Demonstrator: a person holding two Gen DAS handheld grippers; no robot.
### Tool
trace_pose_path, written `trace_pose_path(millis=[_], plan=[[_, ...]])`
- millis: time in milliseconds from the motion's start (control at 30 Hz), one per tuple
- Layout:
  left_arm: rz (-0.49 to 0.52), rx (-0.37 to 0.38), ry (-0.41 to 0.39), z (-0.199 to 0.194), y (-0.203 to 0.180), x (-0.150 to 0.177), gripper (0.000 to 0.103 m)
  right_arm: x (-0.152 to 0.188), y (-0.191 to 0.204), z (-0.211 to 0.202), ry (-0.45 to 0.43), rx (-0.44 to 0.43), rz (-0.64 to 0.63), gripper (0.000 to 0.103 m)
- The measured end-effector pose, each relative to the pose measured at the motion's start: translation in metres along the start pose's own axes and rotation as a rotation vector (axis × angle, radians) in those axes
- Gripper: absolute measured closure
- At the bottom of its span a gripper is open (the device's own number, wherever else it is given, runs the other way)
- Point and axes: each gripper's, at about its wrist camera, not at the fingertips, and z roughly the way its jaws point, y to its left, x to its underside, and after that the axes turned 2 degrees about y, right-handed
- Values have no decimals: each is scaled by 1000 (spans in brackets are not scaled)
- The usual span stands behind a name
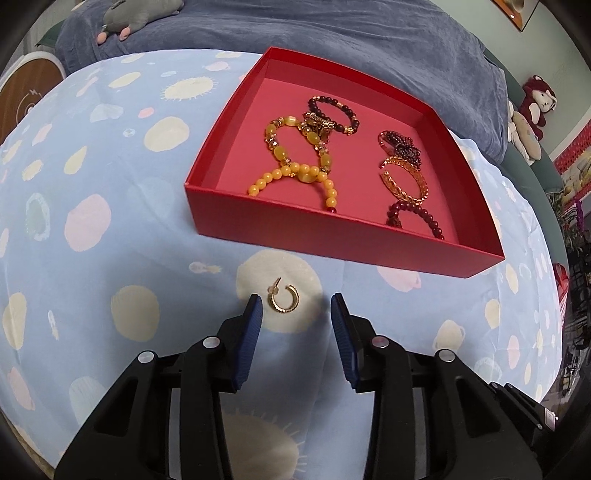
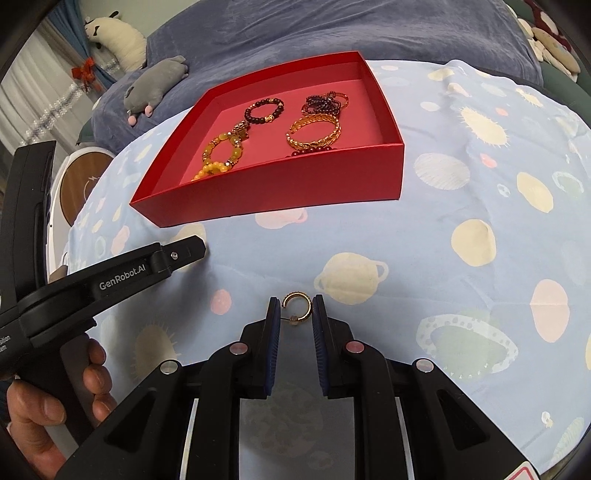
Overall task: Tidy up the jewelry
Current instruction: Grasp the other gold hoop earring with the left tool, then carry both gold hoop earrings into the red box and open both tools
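You have two gold hoop earrings in play, one per view. The loose earring [image 1: 283, 301] lies flat on the cloth between the fingers of your left gripper [image 1: 296, 306], whose jaws stand apart with neither pad pressing on it. The gripped earring [image 2: 297, 309] sits pinched in your right gripper [image 2: 296, 307], whose jaws are narrow, post against one pad and hoop against the other.

There is one red box [image 1: 332, 236], just beyond both grippers, and it holds six pieces as far as can be counted:
- a dark bead bracelet [image 1: 334, 114]
- a chunky yellow bracelet [image 1: 284, 142]
- a round-bead yellow bracelet [image 1: 295, 177]
- a garnet cluster [image 1: 400, 144]
- a gold cuff [image 1: 404, 177]
- a red bead bracelet [image 1: 413, 218]

Everything rests on a pale blue cloth [image 1: 110, 184] printed with planets and suns, spread in front of a grey-blue blanket [image 1: 332, 29]. A grey plush toy [image 1: 140, 18] lies on that blanket, and a round wooden-topped thing [image 1: 26, 96] stands off to one side.

Only the left view shows a red and white plush [image 1: 539, 99] and the far red beads in full. Only the right view shows your hand [image 2: 55, 406] on the left gripper's handle, a white plush [image 2: 118, 40], curtains [image 2: 37, 92], and the box's near wall hiding part of the lower bracelets
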Motion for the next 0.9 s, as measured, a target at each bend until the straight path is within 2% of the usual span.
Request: trace_pose_path(millis=[133, 367, 900], plan=[[29, -24, -6, 3, -4, -3, 71, -2, -3, 3, 3, -6, 14, 87], [40, -46, -14, 4, -4, -2, 86, -1, -6, 4, 8, -6, 20, 87], [19, -20, 7, -12, -1, 19, 87, 3, -4, -13, -19, -4, 6, 87]])
